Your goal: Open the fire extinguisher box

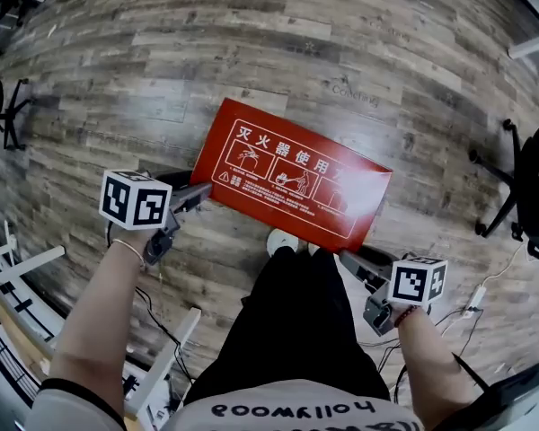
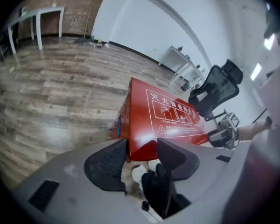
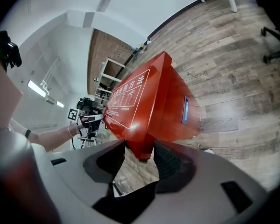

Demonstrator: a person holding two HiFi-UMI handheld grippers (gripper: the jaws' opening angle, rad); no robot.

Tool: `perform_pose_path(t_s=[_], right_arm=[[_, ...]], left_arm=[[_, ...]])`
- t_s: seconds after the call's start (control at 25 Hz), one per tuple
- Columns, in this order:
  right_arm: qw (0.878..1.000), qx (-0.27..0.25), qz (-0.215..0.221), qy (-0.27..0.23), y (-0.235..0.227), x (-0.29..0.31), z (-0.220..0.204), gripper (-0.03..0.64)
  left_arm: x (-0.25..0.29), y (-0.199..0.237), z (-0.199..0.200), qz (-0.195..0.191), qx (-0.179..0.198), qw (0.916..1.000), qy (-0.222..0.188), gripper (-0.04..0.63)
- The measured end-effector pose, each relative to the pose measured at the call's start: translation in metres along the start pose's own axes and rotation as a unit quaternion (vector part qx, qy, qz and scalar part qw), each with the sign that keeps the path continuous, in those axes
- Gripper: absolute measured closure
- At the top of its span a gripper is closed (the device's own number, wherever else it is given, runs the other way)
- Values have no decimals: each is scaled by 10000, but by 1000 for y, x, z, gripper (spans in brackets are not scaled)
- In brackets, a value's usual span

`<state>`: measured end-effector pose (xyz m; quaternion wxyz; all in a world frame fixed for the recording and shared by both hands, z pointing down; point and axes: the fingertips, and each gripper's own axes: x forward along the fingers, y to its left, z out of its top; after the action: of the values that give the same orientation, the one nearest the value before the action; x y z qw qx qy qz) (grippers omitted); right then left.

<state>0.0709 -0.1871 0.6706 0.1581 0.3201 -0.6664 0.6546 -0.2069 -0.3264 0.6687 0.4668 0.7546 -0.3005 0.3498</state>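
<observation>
A red fire extinguisher box (image 1: 292, 182) lies on the wood floor, its lid printed with white pictures and text. My left gripper (image 1: 196, 196) is at the box's near left corner. In the left gripper view this gripper (image 2: 141, 160) stands open, with the corner of the box (image 2: 172, 120) reaching between the jaws. My right gripper (image 1: 349, 259) is at the near right corner. In the right gripper view that gripper (image 3: 140, 160) is open too, and the corner of the box (image 3: 144, 106) pokes in between the jaws. A blue handle recess (image 3: 185, 110) shows on the box's side.
The person's white shoes (image 1: 283, 239) stand against the box's near edge. Black office chairs stand at the right (image 1: 521, 196) and far left (image 1: 0, 106). White table frames (image 1: 18, 268) are at the lower left. Cables (image 1: 467, 308) lie on the floor at the lower right.
</observation>
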Motion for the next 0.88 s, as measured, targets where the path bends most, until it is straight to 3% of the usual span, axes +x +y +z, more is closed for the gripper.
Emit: perform_pose_path(t_s=[0.16, 0.32, 0.48, 0.6, 0.72, 0.88], right_arm=[[9991, 46, -424, 63, -10, 9, 0, 423], [9962, 74, -868, 77, -19, 18, 2, 422], [9926, 349, -1148, -172, -24, 20, 1, 422], [9892, 387, -1339, -450, -25, 20, 0, 420], [9860, 88, -1554, -601, -25, 17, -3, 420], [9791, -329, -1916, -598, -30, 4, -5, 420]], left_arm=[[7, 4, -5, 1074, 560, 9926, -78, 399], [15, 9, -9, 1727, 621, 9828, -224, 399], [14, 10, -10, 2015, 524, 9766, -545, 400], [12, 9, -11, 2415, 680, 9645, -822, 400], [8, 8, -13, 2743, 749, 9529, -1060, 400], [5, 9, -12, 2783, 410, 9520, -1206, 400]])
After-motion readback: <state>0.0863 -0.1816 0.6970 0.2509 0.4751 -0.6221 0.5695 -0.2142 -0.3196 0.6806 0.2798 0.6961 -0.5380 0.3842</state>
